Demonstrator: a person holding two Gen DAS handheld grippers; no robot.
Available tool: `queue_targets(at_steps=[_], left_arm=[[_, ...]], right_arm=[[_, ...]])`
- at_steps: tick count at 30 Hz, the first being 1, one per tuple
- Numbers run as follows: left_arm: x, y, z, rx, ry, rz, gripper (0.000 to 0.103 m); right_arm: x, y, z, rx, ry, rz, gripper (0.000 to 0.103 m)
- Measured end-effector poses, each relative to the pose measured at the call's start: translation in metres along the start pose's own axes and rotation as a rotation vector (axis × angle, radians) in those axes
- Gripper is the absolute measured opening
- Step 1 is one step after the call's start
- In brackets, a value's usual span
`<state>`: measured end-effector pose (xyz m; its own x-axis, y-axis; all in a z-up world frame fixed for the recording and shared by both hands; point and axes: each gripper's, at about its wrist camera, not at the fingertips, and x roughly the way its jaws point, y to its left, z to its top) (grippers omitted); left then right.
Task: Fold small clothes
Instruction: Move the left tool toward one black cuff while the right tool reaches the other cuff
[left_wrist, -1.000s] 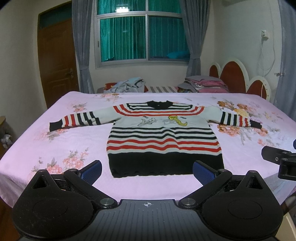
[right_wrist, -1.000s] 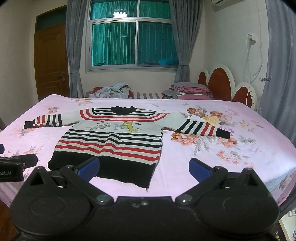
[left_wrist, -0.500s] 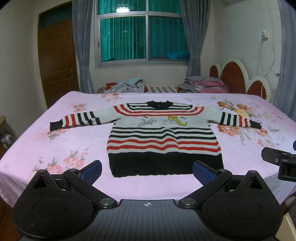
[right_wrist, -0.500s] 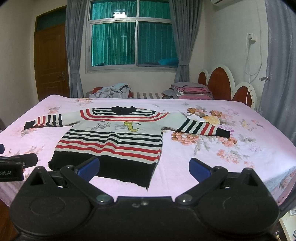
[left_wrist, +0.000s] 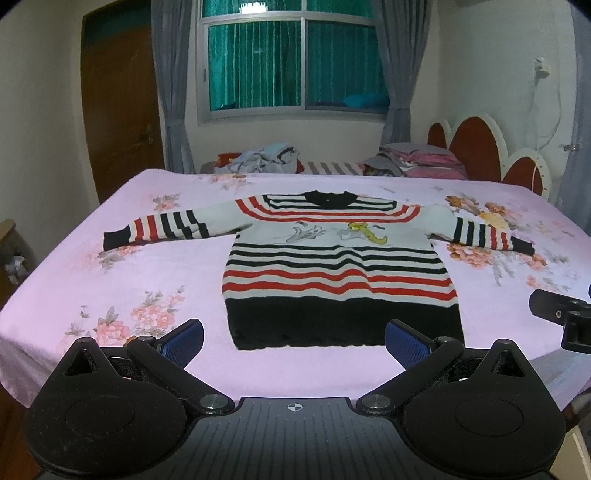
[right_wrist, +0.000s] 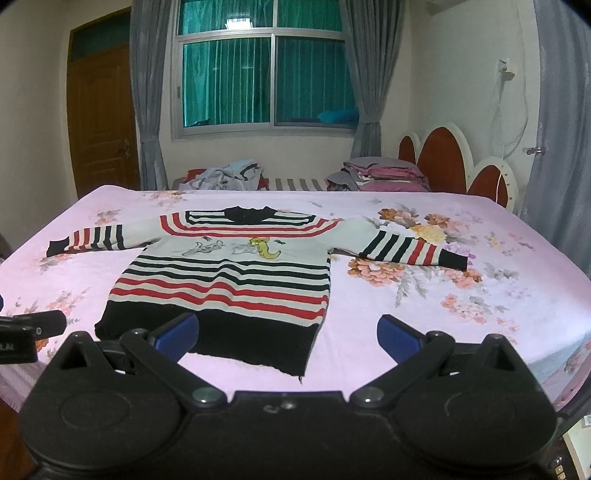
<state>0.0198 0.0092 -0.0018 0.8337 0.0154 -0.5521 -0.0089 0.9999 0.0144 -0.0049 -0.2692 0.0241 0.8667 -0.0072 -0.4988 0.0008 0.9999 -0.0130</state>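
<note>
Sweater (left_wrist: 340, 273) lies flat, sleeves spread, on the bed (left_wrist: 155, 273) just ahead of our left tongs (left_wrist: 294, 341) and right tongs (right_wrist: 286, 336); both gape wide, holding nothing.

- The small knitted sweater (left_wrist: 340, 273) has red, black and pale grey-white stripes, a black neck, a wide black band at the bottom, black cuffs, and a grey and yellow cartoon picture on the chest
- The bed sheet (left_wrist: 155, 273) is light pink with a pattern of pink, orange and yellow flowers and grey leaves
- The wooden headboard (right_wrist: 443, 162) is red-brown with a white border
- The window curtains (right_wrist: 147, 96) are grey, and the cloth behind the glass is teal green
- The wooden door (left_wrist: 118, 110) is brown
- The left gripper (left_wrist: 294, 336) and the right gripper (right_wrist: 288, 334) are black with blue finger pads (right_wrist: 173, 334)
</note>
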Motion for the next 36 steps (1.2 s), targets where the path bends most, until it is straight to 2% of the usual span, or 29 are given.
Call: queue_targets(at_steps=[13,24,30,36], left_arm=[[0.080,0.000,0.043,-0.003,0.019,-0.055,0.103],[0.145,0.010,0.086,0.025,0.011,-0.116,0.103],[0.171,0.023,0.106,0.044,0.029,-0.134,0.103],[0.185,0.023,0.111,0.048,0.060,-0.149,0.103]], right_arm=[[0.065,0.004,0.029,0.014,0.018,-0.051,0.103],[0.124,0.022,0.069,0.037,0.006,-0.098,0.103],[0.143,0.031,0.087,0.054,-0.006,-0.126,0.103],[0.150,0.030,0.094,0.062,0.003,-0.160,0.103]])
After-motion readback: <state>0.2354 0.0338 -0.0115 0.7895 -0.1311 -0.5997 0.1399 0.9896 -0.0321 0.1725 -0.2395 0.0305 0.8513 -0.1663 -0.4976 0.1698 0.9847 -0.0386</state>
